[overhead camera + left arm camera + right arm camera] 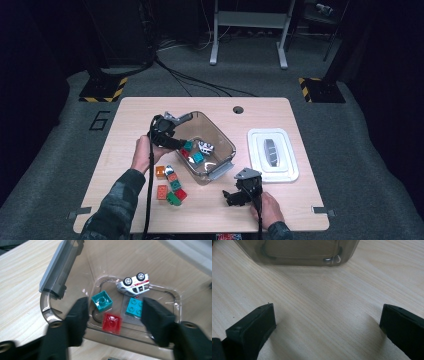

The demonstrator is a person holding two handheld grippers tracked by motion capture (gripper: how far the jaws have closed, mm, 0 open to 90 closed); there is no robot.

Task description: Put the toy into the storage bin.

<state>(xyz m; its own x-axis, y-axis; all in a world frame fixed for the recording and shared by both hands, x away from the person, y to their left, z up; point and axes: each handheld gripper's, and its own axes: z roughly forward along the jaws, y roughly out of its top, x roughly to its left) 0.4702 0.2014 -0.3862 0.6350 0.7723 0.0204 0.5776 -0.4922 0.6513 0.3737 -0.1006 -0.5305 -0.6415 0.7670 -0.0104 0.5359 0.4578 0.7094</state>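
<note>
A clear smoky plastic bin point(223, 136) stands in the middle of the wooden table. On its floor lie a white toy car point(133, 285) tipped on its side, a dark teal block point(102, 300), a light teal block point(135, 307) and a red block point(112, 323). My left gripper point(182, 145) hangs over the bin's left rim point(53, 280) and points down into it. Its jaws are apart above the blocks and press on nothing. My right gripper point(232, 197) rests low over the bare table in front of the bin point(299, 252), wide open with nothing between its jaws.
Several loose blocks point(170, 185), orange, red, green and teal, lie on the table left of the bin's front corner. A white lid point(287, 170) with a grey piece on it lies to the right of the bin. A round hole point(238, 109) sits near the table's far edge.
</note>
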